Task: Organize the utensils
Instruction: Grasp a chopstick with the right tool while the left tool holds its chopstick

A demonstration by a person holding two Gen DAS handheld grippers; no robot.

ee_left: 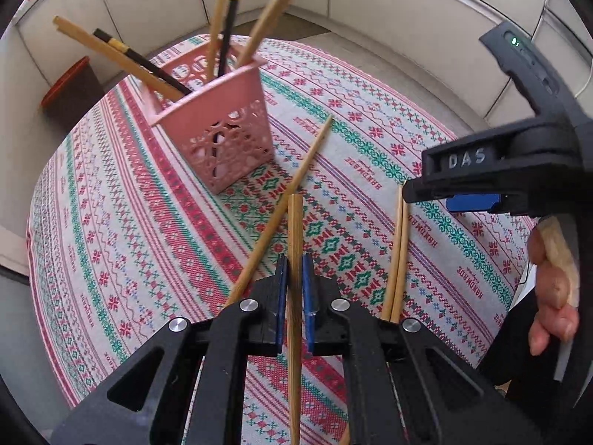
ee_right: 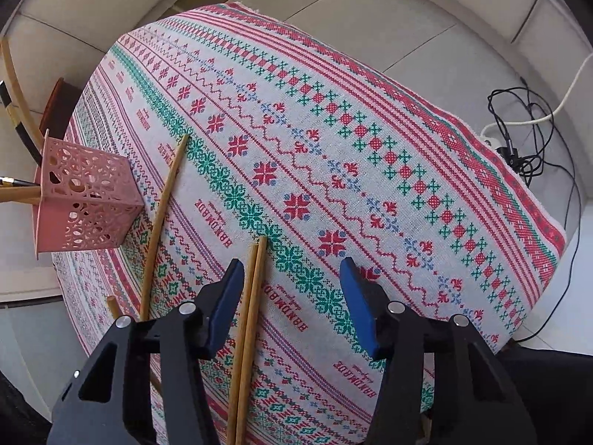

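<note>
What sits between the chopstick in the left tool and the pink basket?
Nothing visible. The left tool is shut on a chopstick. The cloth on the way to the pink basket is bare; a loose chopstick lies just right of that line. The basket's top is open among the chopsticks inside.

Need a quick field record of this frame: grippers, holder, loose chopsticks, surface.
left gripper: shut on held chopstick
right gripper: open, chopstick pair between the jaws, pads not pressing
holder: pink basket, upright, several chopsticks inside
loose: single chopstick lying beside the basket; chopstick pair lying side by side
surface: patterned tablecloth
</note>
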